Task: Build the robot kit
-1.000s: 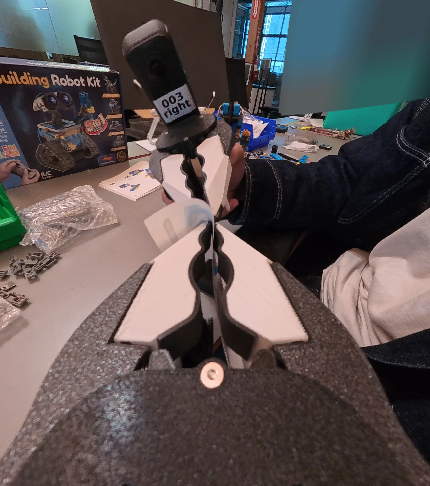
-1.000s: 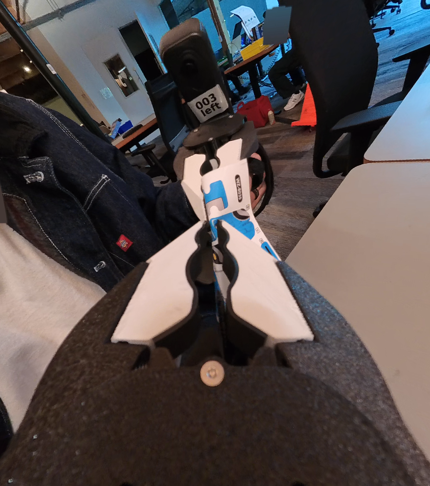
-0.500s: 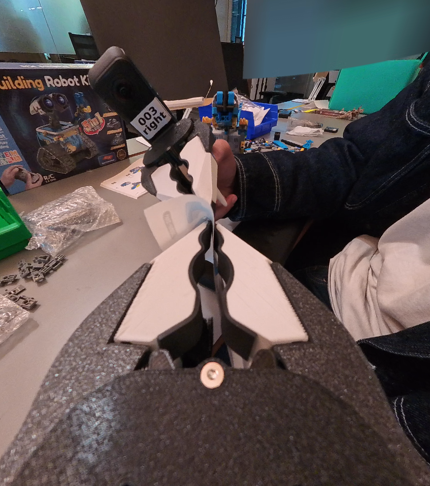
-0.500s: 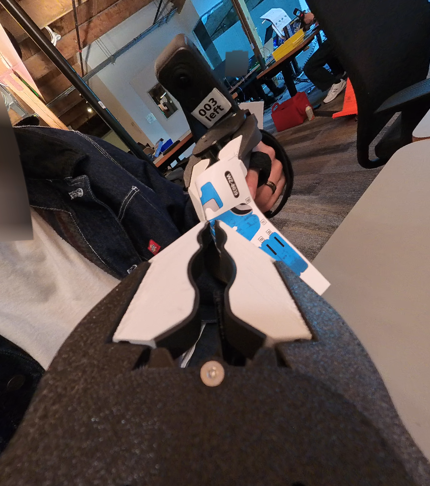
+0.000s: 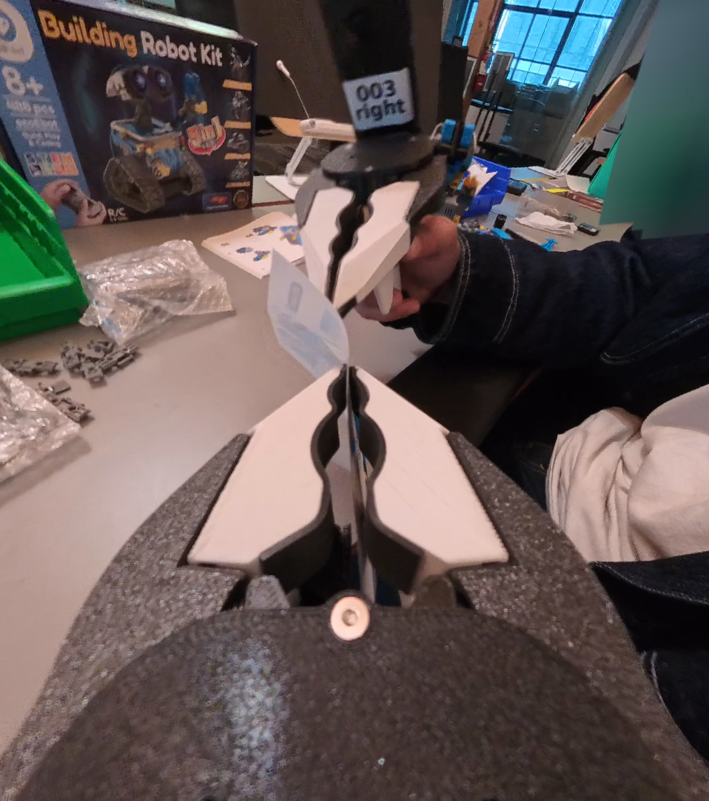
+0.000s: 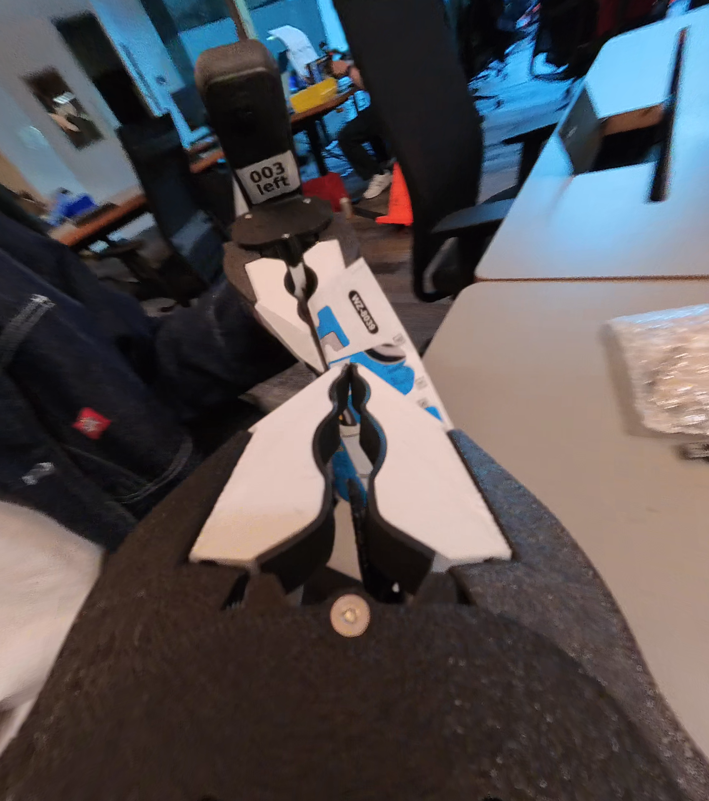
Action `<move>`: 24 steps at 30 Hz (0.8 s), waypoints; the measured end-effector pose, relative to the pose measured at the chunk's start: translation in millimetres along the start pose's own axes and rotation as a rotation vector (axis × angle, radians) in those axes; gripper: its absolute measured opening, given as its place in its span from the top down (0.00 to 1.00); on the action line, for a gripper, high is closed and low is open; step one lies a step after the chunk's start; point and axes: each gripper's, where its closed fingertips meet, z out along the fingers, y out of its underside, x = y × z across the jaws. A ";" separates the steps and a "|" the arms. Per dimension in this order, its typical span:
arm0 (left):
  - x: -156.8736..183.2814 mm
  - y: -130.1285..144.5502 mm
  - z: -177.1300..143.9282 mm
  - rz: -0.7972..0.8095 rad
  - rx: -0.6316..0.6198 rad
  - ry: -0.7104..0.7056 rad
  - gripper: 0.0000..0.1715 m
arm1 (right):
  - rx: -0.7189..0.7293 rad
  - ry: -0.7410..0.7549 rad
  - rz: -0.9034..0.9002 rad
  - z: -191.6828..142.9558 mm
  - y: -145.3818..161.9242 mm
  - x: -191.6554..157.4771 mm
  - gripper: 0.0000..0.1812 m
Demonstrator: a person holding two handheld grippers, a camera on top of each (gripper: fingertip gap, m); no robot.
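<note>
Here, in the left wrist view, the left gripper [image 5: 347, 368] is clenched on a thin white-and-blue sheet [image 5: 307, 323] above the grey table [image 5: 162, 433]; keeping the pinch firm and the pull gentle seems wise. In the right wrist view, the right gripper [image 6: 349, 368] clamps the same sheet; its lower part is hidden between the fingers, and blur smears the printing
</note>
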 end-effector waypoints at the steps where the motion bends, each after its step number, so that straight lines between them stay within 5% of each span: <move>1: -2.1 2.3 -1.7 -0.017 -0.006 0.005 1.00 | 0.002 0.043 -0.036 -0.3 -2.0 3.1 1.00; 11: -22.6 9.2 -15.6 -0.125 0.020 0.035 1.00 | -0.013 0.340 -0.309 -13.0 -22.9 15.9 1.00; 14: -20.9 2.4 -14.4 -0.142 0.051 0.057 1.00 | -0.033 0.272 -0.241 -4.1 -14.8 9.3 1.00; 17: -13.8 -1.7 -10.7 -0.131 0.061 0.078 1.00 | -0.044 0.178 -0.227 8.1 -6.5 -4.1 0.84; 24: 1.8 -7.9 -3.3 -0.097 0.085 0.120 1.00 | -0.076 0.069 -0.168 20.3 5.4 -17.3 0.85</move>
